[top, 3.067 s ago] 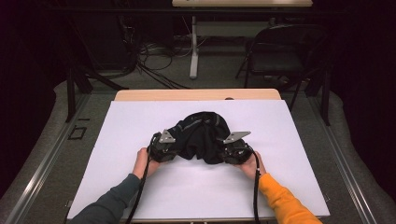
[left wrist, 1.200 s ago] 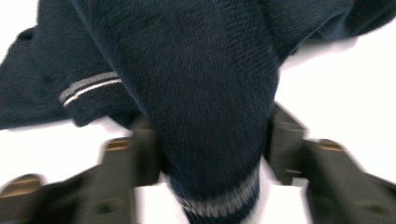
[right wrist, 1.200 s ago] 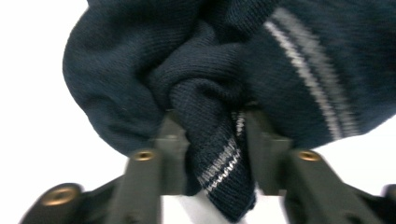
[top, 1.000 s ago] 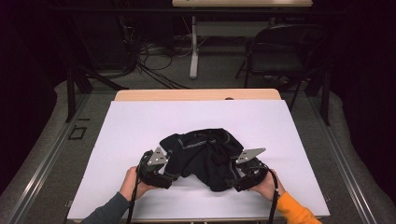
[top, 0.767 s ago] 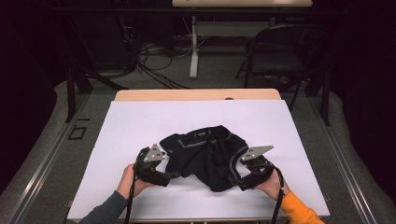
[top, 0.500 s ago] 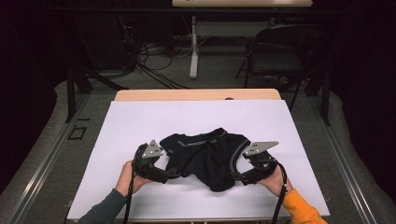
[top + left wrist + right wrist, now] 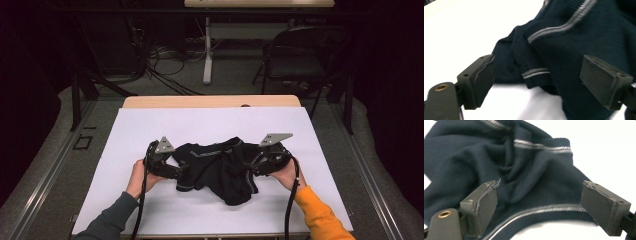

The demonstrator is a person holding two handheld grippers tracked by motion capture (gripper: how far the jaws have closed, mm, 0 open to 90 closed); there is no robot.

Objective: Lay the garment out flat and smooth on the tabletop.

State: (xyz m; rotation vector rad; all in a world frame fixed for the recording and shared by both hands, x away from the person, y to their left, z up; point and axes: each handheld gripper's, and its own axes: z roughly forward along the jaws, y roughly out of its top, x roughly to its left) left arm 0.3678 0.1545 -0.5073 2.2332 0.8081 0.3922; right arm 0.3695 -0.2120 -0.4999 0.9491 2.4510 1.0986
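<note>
Both grippers have pulled apart, spreading the dark sweater [image 7: 217, 167] wider on the desk [image 7: 150, 130]. Left gripper [image 7: 536, 82] and right gripper [image 7: 539, 206] now stand spread, jaws just closing slightly, pinching nothing.

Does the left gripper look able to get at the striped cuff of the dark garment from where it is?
Probably yes: the left gripper is open, and the striped cuff lies between its jaws, nothing covering it.

Our left tongs [image 7: 176, 170] and right tongs [image 7: 254, 167] are black, each topped by a grey three-cornered plate and trailing a black cable; our sleeves are grey-green and orange.
</note>
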